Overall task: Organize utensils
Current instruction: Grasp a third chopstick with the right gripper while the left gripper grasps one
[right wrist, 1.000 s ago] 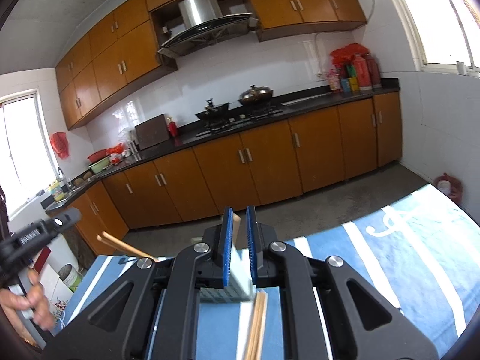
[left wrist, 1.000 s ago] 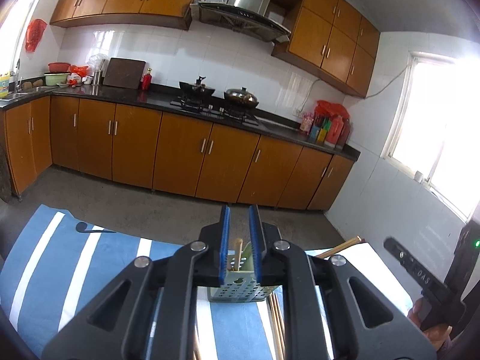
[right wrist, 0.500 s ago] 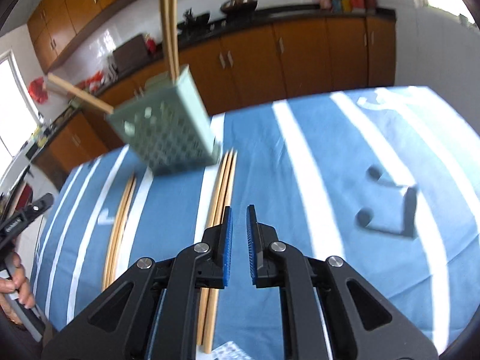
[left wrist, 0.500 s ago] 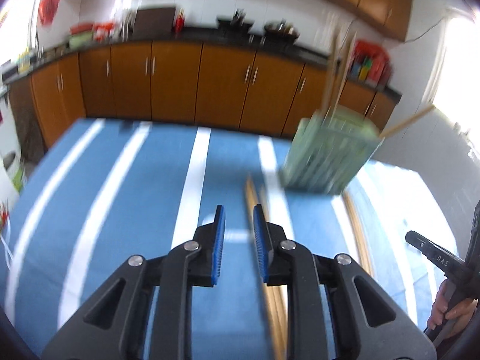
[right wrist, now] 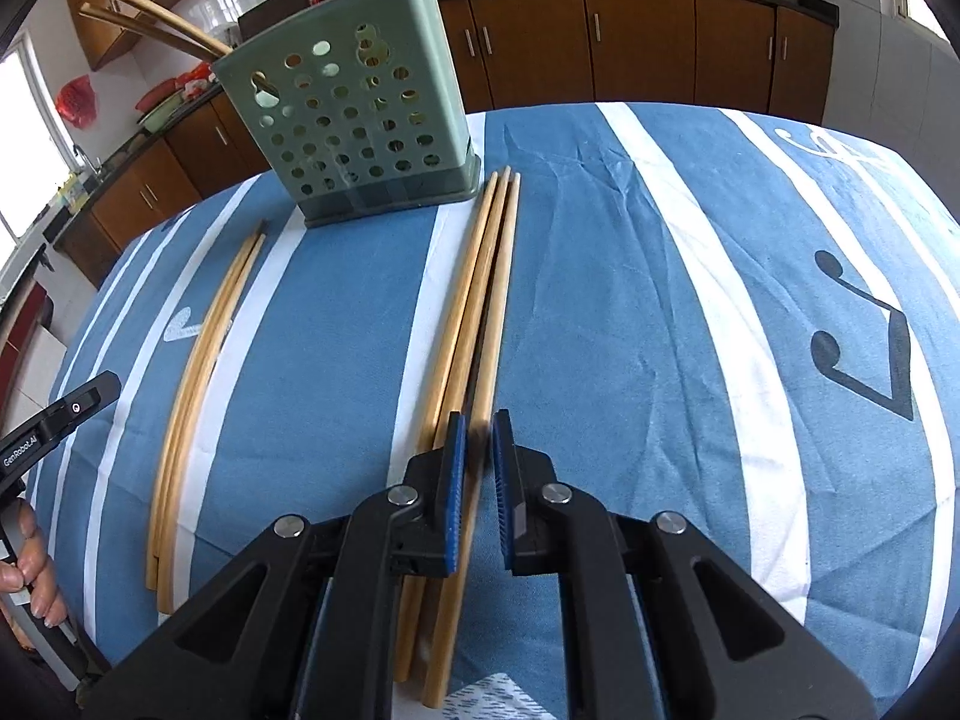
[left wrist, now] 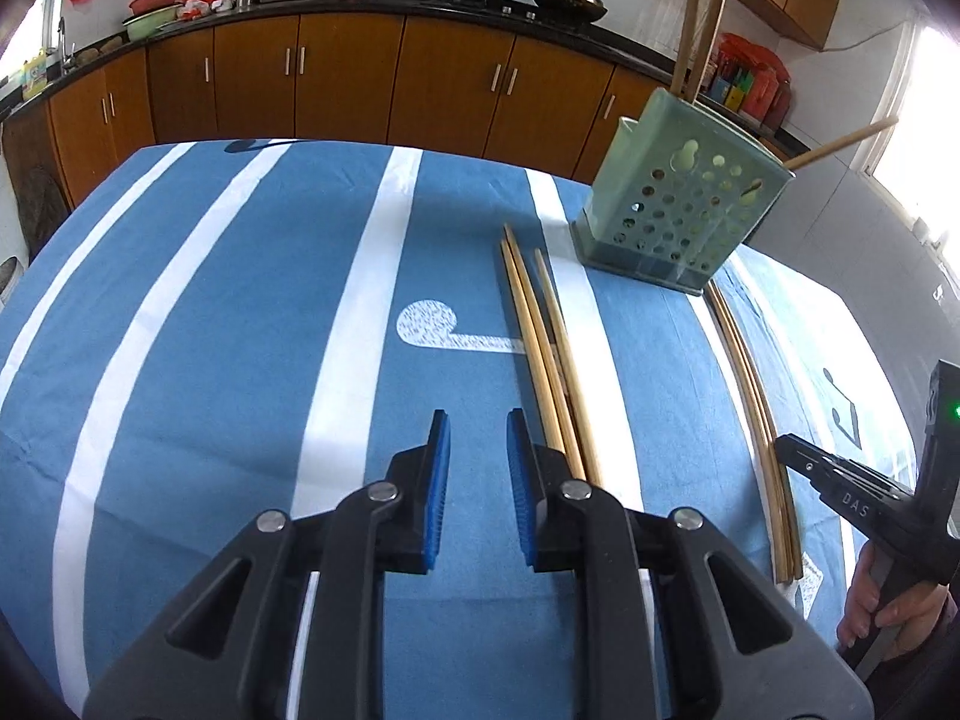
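Observation:
A green perforated utensil holder point(left wrist: 678, 213) point(right wrist: 354, 120) stands upright on the blue striped tablecloth with a few wooden chopsticks point(left wrist: 699, 18) standing in it. Two bundles of chopsticks lie flat on the cloth. My left gripper point(left wrist: 474, 480) is slightly open and empty, just left of one bundle point(left wrist: 543, 348). My right gripper point(right wrist: 477, 480) hovers low over the near end of the other bundle point(right wrist: 480, 300), jaws narrowly apart with a chopstick running between them. In the right wrist view the left-hand bundle point(right wrist: 201, 360) lies left of the holder; the other bundle also shows in the left wrist view point(left wrist: 756, 414).
The tablecloth point(left wrist: 210, 330) covers the whole table. Wooden kitchen cabinets point(left wrist: 336, 78) and a counter with woks stand behind. The right hand-held gripper's body point(left wrist: 870, 498) shows at the left wrist view's right edge.
Both grippers have dropped from looking out over the kitchen to low over the table. The holder, earlier right in front of the jaws, now stands further off; the left jaws have parted a little.

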Motion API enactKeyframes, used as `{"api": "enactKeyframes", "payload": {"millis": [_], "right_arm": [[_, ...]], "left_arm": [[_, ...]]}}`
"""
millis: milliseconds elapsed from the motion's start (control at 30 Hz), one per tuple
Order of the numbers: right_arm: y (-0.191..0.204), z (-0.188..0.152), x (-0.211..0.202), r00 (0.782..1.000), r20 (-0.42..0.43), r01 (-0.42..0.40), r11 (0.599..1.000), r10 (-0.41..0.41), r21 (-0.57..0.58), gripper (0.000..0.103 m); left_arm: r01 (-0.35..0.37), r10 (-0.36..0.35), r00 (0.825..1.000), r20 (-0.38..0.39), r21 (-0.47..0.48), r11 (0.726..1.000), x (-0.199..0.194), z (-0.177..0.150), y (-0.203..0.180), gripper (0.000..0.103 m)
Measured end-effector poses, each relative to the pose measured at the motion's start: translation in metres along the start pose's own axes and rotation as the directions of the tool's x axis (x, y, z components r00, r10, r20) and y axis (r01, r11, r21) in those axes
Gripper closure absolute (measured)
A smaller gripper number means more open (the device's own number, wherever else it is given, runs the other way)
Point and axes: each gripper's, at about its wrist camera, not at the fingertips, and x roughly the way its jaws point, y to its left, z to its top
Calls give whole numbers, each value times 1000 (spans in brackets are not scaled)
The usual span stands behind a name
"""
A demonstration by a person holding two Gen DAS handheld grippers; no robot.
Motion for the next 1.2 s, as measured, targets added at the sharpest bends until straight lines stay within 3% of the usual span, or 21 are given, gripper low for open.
{"api": "enactKeyframes", "payload": {"millis": [100, 267, 500, 1000, 1200], "right_arm": [[-2, 1, 1, 998, 16, 67, 998, -66, -22, 95], [-40, 10, -2, 983, 34, 173, 978, -178, 115, 96], [-51, 9, -4, 982, 35, 182, 977, -187, 114, 96], [-45, 9, -2, 984, 45, 170, 982, -174, 82, 95], [-39, 14, 2, 986, 54, 154, 987, -156, 40, 95]], "left_arm": [[17, -17, 1000, -12, 6, 1000, 5, -2, -4, 82], [70, -70, 997, -38, 14, 997, 11, -7, -12, 82], [86, -82, 993, -79, 41, 995, 24, -15, -24, 84], [-34, 39, 997, -62, 77, 996, 35, -11, -28, 94], [-78, 80, 996, -47, 46, 996, 45, 8, -12, 95]]}}
